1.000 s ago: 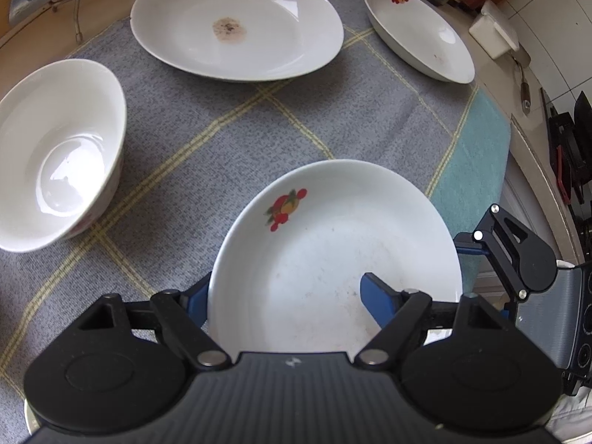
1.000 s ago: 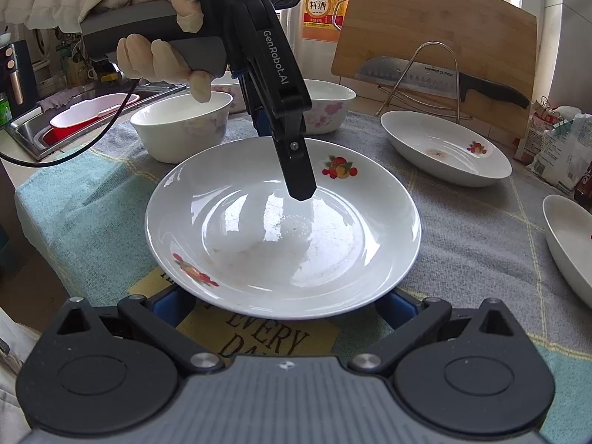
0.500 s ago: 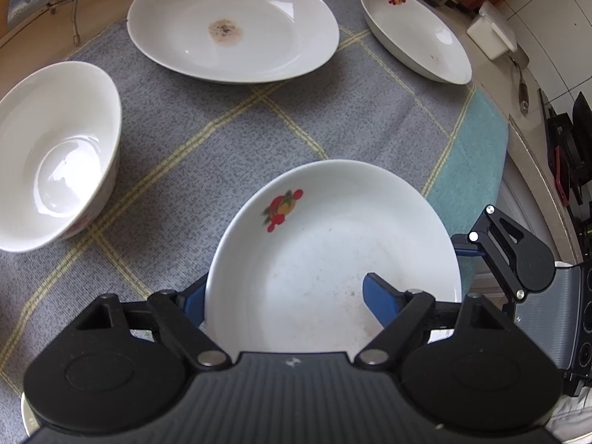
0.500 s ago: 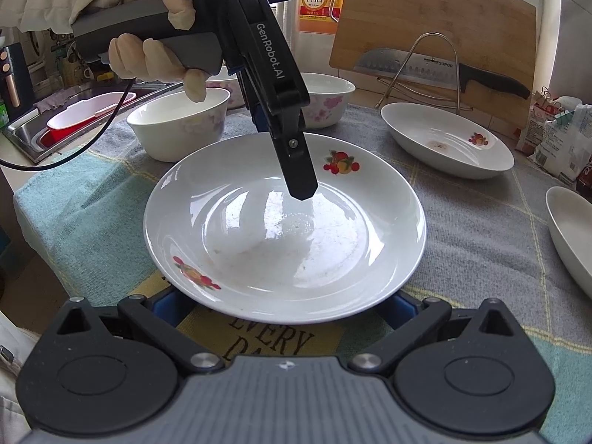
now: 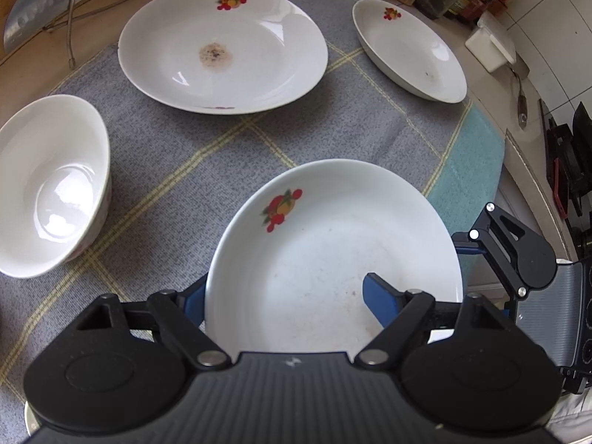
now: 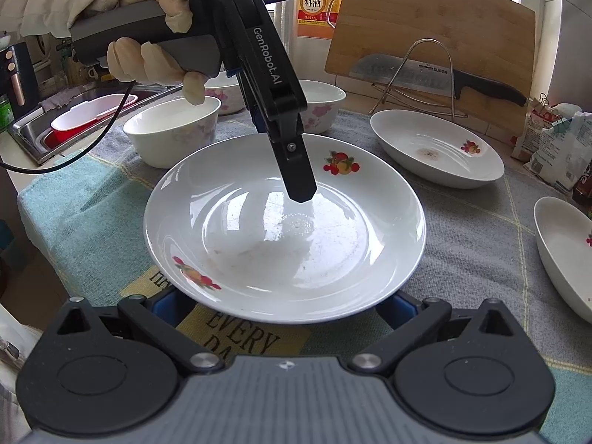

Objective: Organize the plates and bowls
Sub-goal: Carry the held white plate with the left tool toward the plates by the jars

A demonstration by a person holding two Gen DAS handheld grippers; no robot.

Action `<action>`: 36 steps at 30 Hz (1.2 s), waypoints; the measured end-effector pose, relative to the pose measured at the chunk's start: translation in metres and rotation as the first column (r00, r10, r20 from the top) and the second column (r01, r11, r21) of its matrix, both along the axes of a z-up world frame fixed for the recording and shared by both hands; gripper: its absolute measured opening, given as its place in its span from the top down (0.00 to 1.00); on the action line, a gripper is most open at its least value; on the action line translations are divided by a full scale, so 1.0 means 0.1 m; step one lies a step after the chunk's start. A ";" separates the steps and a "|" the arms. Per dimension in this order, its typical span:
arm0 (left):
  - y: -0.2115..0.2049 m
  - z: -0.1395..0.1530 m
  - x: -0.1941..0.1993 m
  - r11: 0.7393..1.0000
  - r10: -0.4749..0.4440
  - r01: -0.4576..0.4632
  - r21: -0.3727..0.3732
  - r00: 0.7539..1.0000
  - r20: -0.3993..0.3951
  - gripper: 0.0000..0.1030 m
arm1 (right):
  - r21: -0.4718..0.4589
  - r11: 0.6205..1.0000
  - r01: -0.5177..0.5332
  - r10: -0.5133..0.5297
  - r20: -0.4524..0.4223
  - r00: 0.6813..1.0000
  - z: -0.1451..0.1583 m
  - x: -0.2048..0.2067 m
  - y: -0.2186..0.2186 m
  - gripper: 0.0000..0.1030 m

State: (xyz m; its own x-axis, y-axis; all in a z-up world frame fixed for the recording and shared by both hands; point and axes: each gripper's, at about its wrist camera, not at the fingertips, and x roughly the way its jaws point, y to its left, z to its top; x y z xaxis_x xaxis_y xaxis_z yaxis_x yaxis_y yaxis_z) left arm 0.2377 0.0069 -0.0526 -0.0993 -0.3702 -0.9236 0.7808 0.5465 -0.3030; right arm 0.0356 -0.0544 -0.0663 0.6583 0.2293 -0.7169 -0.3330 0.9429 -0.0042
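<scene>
Nearest plate [image 6: 285, 236]: white, shallow, fruit decals on rim, faint residue, upright on the grey checked cloth [image 5: 207, 148]. Beyond it on the cloth: stained plate [image 5: 222, 48], oval dish [image 5: 409, 50]. White bowl [image 5: 48, 185] sits left of it, upright.

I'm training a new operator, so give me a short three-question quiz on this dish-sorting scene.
1. True or false: one finger of the left gripper reaches over the near plate.
2. What rests in front of the wooden board? A) knife B) ladle C) whisk
3. Fill in: the stained plate has a ___ spot at its centre.
Key: 1 true; 2 A; 3 brown.
</scene>
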 end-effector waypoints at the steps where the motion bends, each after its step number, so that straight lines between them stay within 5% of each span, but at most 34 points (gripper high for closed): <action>1: -0.02 0.01 0.00 1.000 0.002 -0.002 -0.002 1.000 0.001 0.19 | 0.002 1.000 -0.002 0.002 -0.002 1.000 0.01 0.01 -0.03 0.00; 36: -1.34 0.35 0.14 0.999 -0.005 0.007 -0.038 0.998 0.060 0.19 | -0.012 1.000 -0.012 0.012 0.022 1.000 0.38 0.15 -1.38 0.00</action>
State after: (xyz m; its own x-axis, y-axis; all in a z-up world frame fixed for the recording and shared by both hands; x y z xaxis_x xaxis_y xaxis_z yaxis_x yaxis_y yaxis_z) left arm 0.2516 -0.1275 -0.0179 -0.0468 -0.4045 -0.9134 0.8012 0.5308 -0.2761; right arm 0.0510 -0.1922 -0.0280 0.6716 0.2284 -0.7048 -0.3437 0.9388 -0.0234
